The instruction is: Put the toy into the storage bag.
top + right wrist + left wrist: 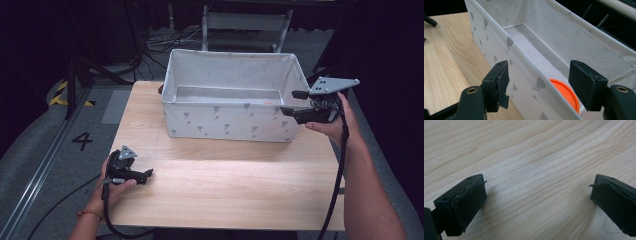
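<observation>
Hovering at the right end of the white fabric bin (227,122), the right gripper (295,103), jaws spread wide and pinching nothing, one jaw standing outside the bin's front wall and the other over its inside, the wall's rim passing between them without touching either as far as the right gripper view tells. Lying flat on the bin's floor just behind that front wall, near the right end, an orange disc (566,96), partly hidden by the wall and by the inner jaw, showing in the high view as a faint orange sliver (268,102) close to the wall. Standing at the back half of the light wooden table (225,185), the bin, open at the top, printed with small grey leaf marks, its long side running across the table. Resting low at the table's front left corner, well apart from the bin, the left gripper (148,173), held in the person's left hand (112,187), jaws likewise spread wide with bare wood grain between them in the left gripper view (537,195), gripping nothing. Gripping the right gripper from behind, the person's right hand (332,127), a black cable (336,190) trailing down along the forearm toward the table's front edge.
</observation>
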Demonstrator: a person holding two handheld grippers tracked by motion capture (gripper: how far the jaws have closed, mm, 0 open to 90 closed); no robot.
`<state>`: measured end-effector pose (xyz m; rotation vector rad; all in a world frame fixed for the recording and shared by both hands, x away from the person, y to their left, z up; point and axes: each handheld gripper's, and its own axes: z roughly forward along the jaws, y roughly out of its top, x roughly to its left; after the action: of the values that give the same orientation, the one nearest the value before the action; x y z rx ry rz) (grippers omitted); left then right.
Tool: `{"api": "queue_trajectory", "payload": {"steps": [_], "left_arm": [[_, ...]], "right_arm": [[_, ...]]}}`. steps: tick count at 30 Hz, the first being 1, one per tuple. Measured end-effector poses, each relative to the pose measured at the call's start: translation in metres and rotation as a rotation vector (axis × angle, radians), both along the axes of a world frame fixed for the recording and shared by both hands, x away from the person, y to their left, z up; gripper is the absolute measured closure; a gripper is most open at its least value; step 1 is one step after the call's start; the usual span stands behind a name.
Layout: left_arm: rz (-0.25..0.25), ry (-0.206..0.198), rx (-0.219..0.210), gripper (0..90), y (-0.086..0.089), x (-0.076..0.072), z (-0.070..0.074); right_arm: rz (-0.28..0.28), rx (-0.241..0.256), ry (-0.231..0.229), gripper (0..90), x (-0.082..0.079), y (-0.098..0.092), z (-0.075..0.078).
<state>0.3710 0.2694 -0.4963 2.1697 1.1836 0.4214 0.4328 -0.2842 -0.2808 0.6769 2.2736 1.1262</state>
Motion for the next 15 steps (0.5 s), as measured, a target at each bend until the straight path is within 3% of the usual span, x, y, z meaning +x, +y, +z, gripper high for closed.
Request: {"api": "queue_trajectory", "payload": {"steps": [15], "left_arm": [[0.002, -0.001, 0.001, 0.5, 0.000, 0.000, 0.000]], "right_arm": [[-0.033, -0.029, -0.063, 25.7, -0.044, -0.003, -0.030]]}}
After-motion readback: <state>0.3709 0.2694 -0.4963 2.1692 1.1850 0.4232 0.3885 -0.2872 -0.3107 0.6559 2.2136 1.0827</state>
